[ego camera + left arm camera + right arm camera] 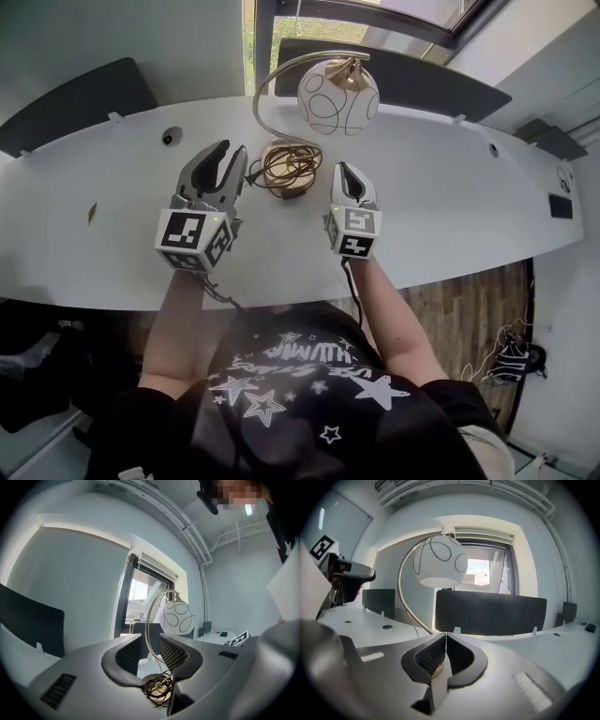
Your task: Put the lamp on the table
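Nearest the camera is the person's black shirt printed with white stars (300, 384), with both bare forearms reaching forward over the near edge of the long, curved white table (441, 197).

The left gripper (230, 155) hovers just left of the lamp's base with its claw spread wide. In its own view (150, 639) the stem and cord show through the gap, but the pads touch nothing. The right gripper (346, 167) sits just right of the base, its claw pressed together, tip to tip (446, 634), with nothing pinched – only a sliver of the base's gold rim shows behind it.

Between the two stands the arched brass-coloured lamp with a round white glass shade (337, 97), upright on the table. Its long axis runs vertically. The thin curved stem (255, 101) rises from the round gold base (284, 187), bows out to the person's left and arcs over to the right, so the shade, marked with dark looping lines (439, 564), hangs beyond and to the right of the base. A dark cord wound in loose coils (291, 161) lies on the base around the foot of the stem, and one end pokes out toward the left gripper.

Farther back, two round cable holes (172, 137) (493, 149) sit in the tabletop. Dark divider panels (75, 103) (422, 80) line the far edge, with a window (309, 28) behind them.
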The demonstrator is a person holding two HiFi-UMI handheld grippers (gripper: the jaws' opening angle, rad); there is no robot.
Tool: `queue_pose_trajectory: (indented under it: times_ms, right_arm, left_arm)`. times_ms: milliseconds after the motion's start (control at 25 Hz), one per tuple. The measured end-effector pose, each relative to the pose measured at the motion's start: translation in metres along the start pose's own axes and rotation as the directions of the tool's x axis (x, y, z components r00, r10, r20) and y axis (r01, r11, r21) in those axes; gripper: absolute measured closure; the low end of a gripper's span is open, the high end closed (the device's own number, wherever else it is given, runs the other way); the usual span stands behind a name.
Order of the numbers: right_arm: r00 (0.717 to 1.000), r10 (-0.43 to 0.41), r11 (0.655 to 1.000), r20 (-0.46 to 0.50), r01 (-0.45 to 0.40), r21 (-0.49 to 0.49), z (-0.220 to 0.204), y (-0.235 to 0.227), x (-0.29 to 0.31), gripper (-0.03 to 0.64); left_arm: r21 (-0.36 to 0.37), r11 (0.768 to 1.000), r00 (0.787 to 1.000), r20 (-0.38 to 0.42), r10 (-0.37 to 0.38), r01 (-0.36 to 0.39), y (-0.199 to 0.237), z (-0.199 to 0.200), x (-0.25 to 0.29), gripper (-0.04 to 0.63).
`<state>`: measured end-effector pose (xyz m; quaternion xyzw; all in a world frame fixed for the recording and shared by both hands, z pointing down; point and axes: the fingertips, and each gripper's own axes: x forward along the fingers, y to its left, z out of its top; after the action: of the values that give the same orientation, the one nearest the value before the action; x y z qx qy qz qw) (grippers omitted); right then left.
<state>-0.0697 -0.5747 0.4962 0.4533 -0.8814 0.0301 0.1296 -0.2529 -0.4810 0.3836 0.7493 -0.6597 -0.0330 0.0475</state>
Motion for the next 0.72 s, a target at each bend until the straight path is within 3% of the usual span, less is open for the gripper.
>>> queue_pose_trajectory:
  times_ms: [200,320,520,720]
  right_arm:
    - [0.999,-0.022,1.0,0.035,0.021,0.018,0.011,0.017,-0.028,0.615]
    - [0.999,-0.022,0.999,0.045,0.021,0.038,0.016,0.024,-0.047,0.615]
    - [0.997,0.013,0.999,0.081,-0.016,0.031,0.023,0.039,-0.077,0.617]
    - [0.993,0.083,0.996,0.089,-0.084,0.013,0.019,0.053,-0.09,0.617]
  left_arm:
    - [-0.014,0.999,0.999,-0.015,-0.042,0.042,-0.003,-0.016,-0.01,0.485]
    - [-0.023,0.997,0.997,-0.031,-0.072,0.071,-0.009,-0.017,-0.02,0.52]
    - [-0.038,0.994,0.992,-0.06,-0.108,0.106,-0.026,-0.022,-0.037,0.559]
    - [-0.03,0.995,0.993,-0.07,-0.092,0.09,-0.04,-0.022,-0.056,0.588]
